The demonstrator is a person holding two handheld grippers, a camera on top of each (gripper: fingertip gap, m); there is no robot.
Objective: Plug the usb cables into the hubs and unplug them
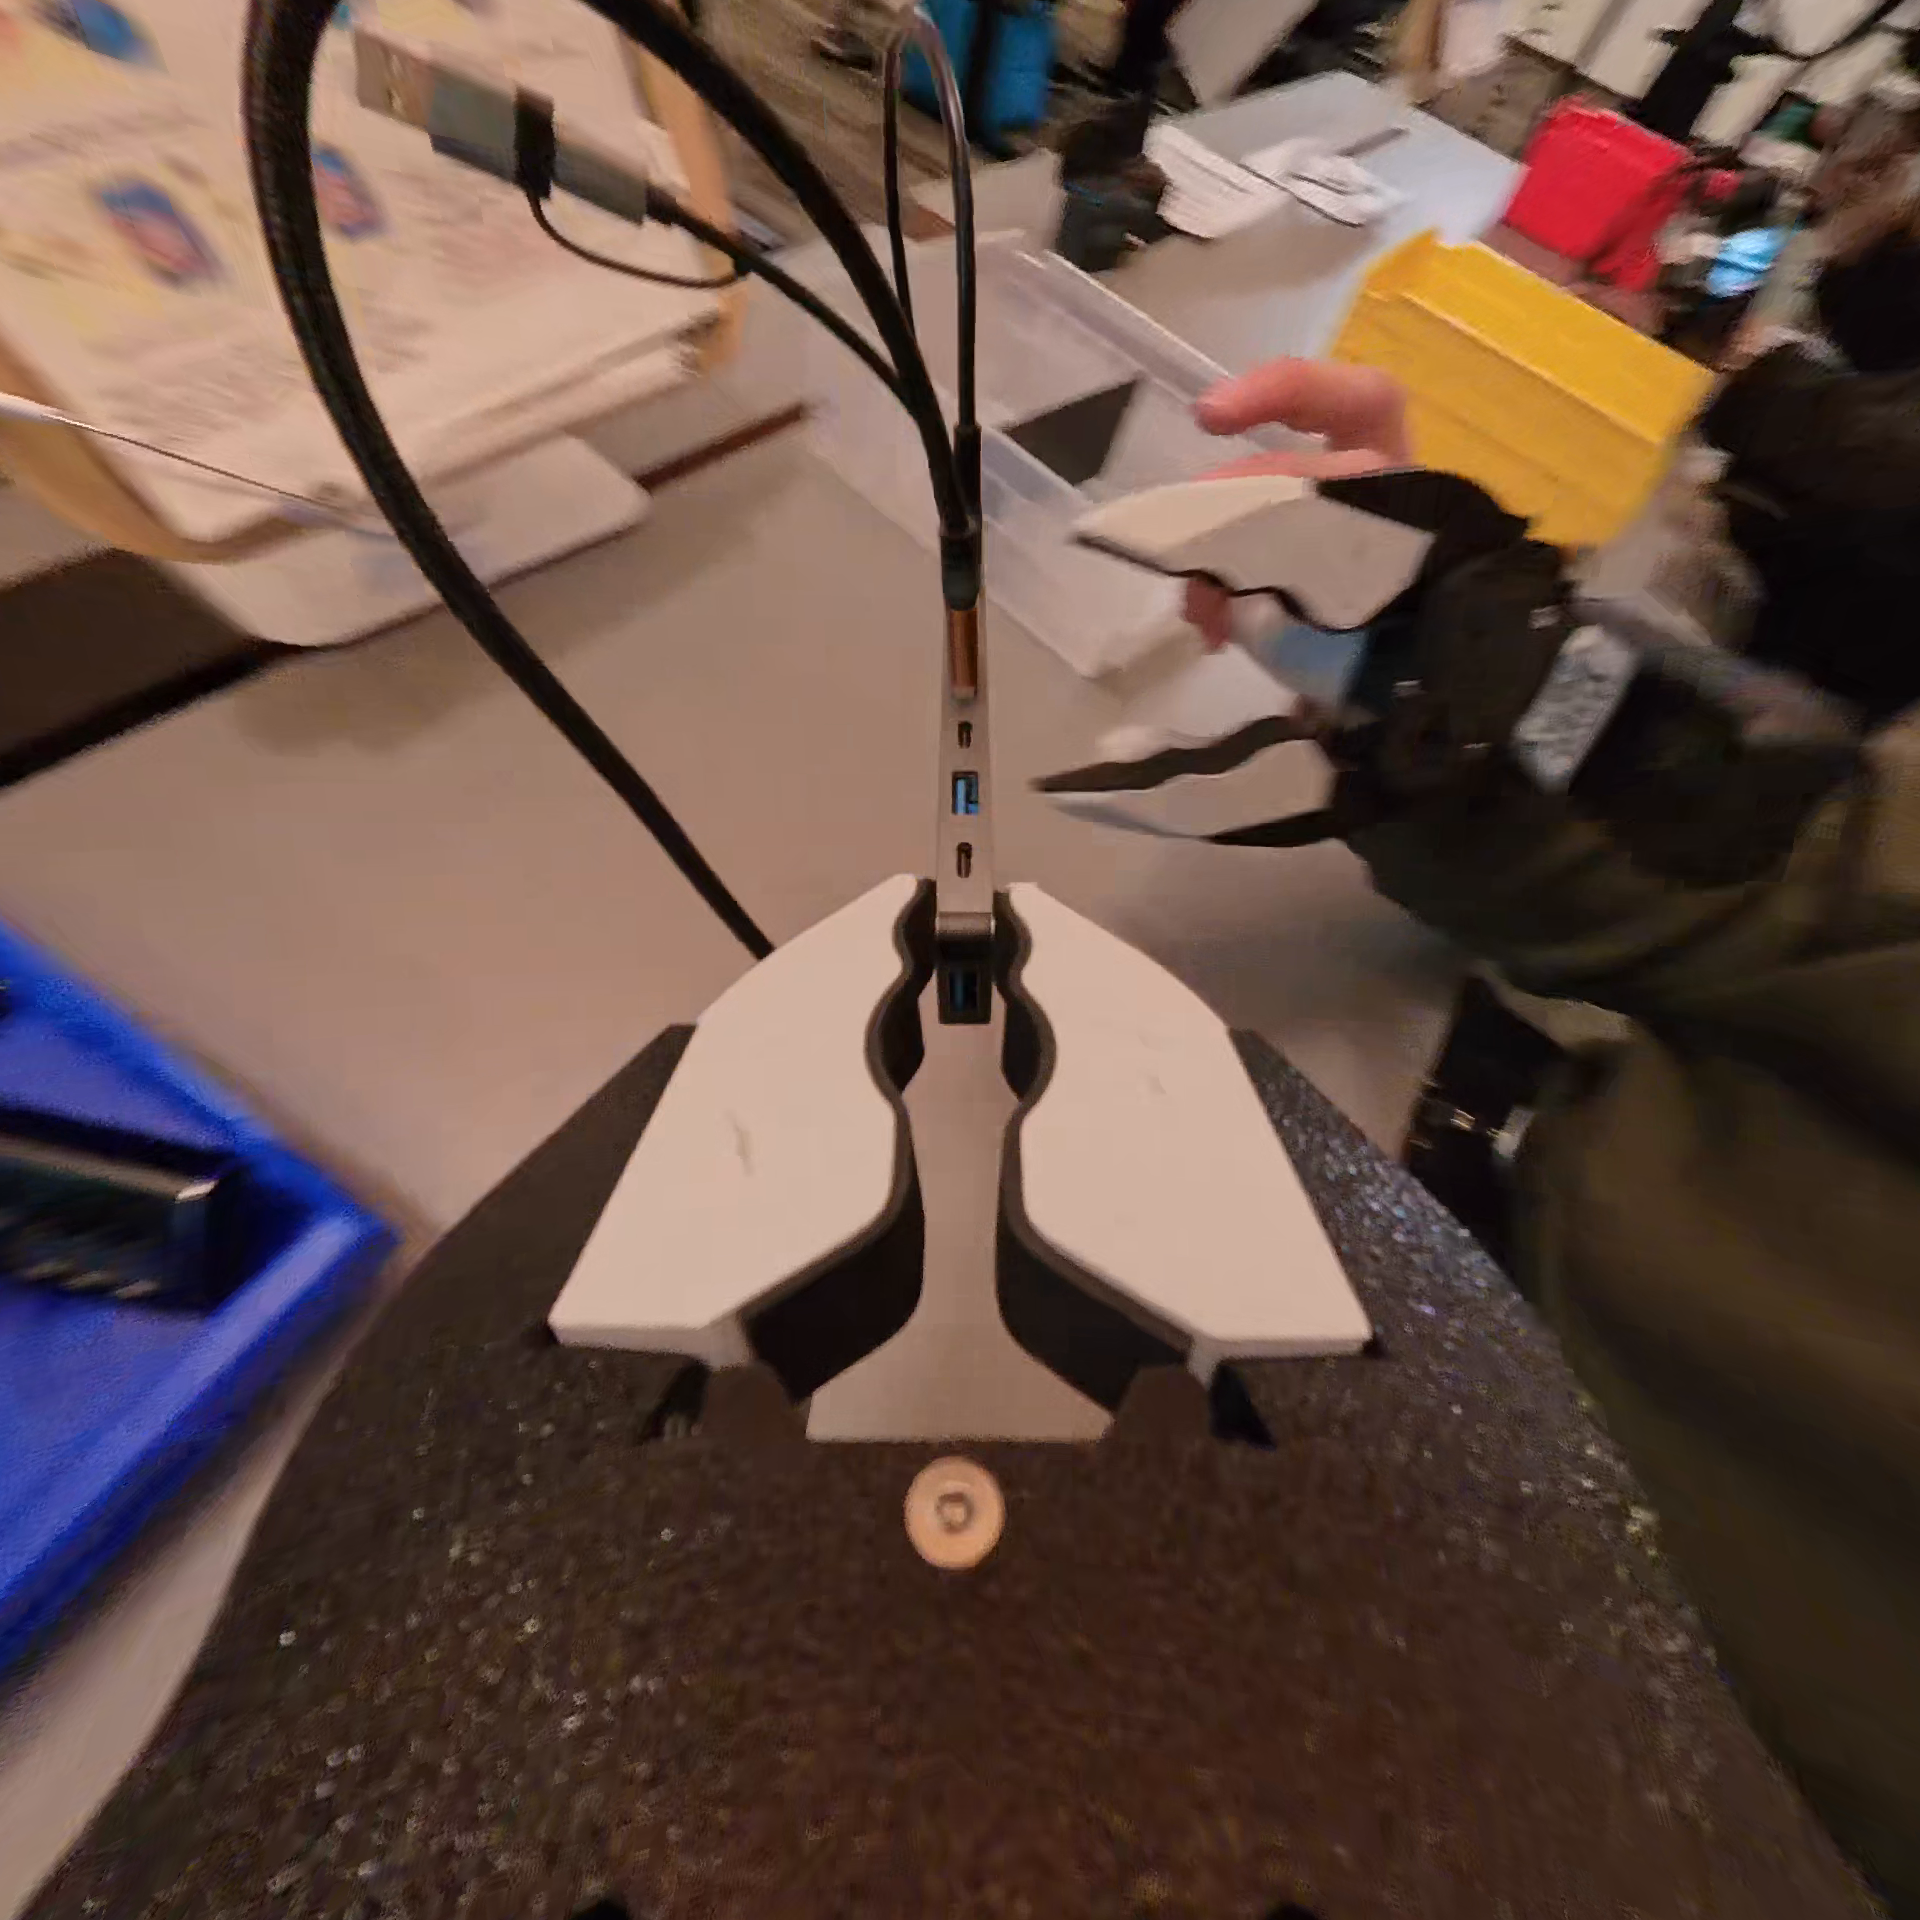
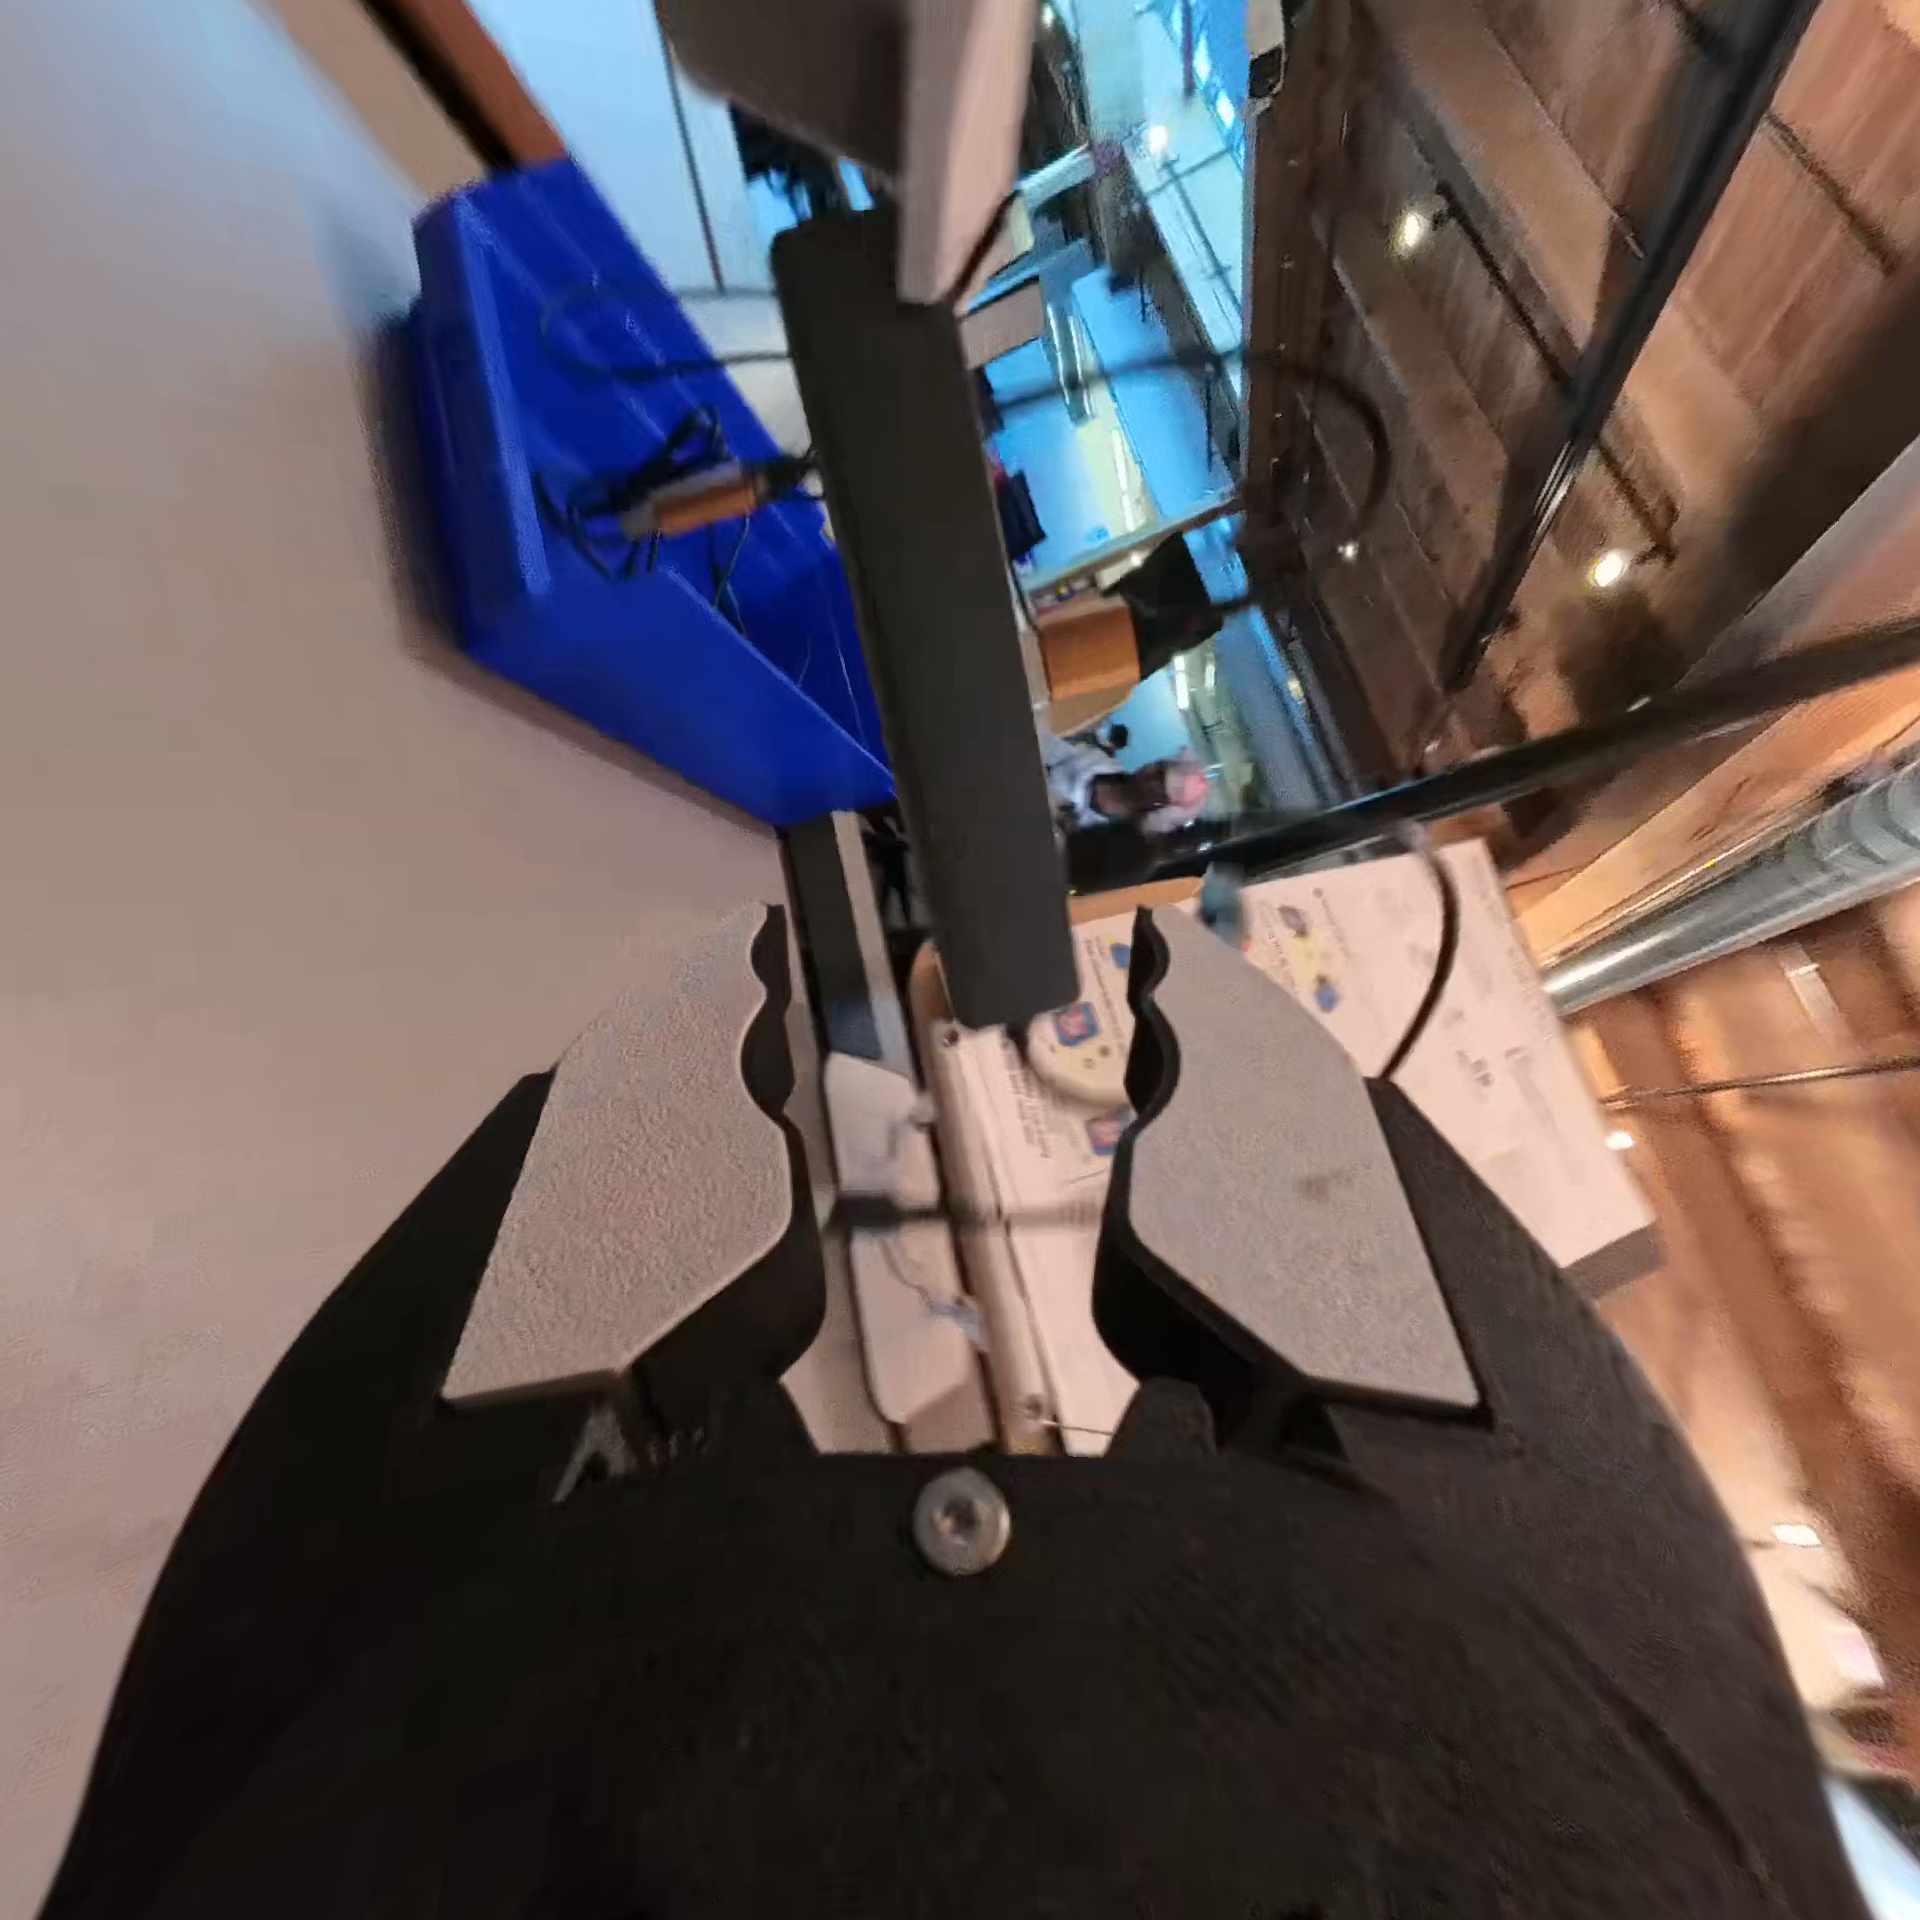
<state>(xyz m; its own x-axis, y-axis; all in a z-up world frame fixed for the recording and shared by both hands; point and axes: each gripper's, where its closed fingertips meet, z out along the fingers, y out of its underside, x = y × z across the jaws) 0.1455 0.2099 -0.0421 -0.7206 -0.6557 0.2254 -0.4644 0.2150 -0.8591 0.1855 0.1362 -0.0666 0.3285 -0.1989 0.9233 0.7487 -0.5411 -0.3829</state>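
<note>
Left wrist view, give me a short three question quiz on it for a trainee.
1. True or false: the left gripper has its jaws shut on the grey hub.
2. Which is plugged into the far end of the hub? A) a copper-coloured connector B) a red cable C) nothing
3. Fill in: the right gripper, to the right of the hub, has its jaws ____.

Key: 1 true. 2 A. 3 open, with nothing between them. The blue ports on the hub's near side show no plug in them.
</note>
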